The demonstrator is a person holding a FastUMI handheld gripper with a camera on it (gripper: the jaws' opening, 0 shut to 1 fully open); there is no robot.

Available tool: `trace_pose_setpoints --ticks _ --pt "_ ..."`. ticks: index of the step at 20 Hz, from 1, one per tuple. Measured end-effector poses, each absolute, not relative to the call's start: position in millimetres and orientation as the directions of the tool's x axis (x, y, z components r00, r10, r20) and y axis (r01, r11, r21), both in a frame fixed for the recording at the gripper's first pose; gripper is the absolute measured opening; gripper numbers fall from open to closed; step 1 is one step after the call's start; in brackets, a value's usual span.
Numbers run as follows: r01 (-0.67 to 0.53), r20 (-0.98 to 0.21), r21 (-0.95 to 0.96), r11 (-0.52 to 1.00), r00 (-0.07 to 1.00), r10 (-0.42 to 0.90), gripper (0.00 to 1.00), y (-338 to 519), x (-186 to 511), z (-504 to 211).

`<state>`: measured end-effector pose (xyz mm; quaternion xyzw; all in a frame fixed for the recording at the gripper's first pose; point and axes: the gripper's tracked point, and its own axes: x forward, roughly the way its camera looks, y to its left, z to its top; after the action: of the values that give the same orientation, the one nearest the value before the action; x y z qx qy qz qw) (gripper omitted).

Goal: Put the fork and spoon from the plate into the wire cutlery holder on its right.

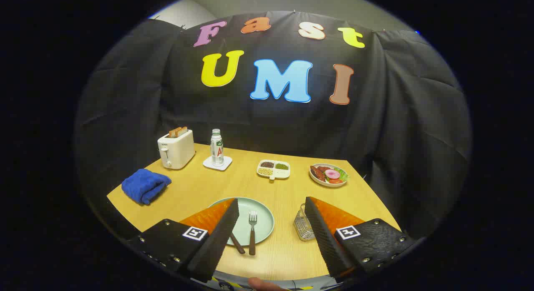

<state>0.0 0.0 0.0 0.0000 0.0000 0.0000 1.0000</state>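
Pale green plate [262, 216], blue towel [145, 185], cream toaster [176, 149]

I hold the gripper [271, 234] above the bench [288, 249], jaws spread wide with nothing between them but open air. Between the jaws, bare bench lies beside the plate [265, 218]; the fork [252, 232] lies unobstructed, a second brown handle [238, 244] just beside it, partly hidden behind the left jaw. The wire cutlery holder [303, 228] stands just beside the right jaw, partly hidden by it. Beyond the jaws, the divided dish [273, 169], food bowl [328, 175], bottle [216, 147], toaster [176, 149] and blue cloth [145, 185] sit well apart from them.
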Motion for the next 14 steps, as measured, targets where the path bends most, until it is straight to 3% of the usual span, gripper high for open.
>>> trace_pose_setpoints --ticks 14 --pt "-0.040 -0.043 0.014 0.999 0.998 0.040 0.97 -8.9 8.3 -20.8"
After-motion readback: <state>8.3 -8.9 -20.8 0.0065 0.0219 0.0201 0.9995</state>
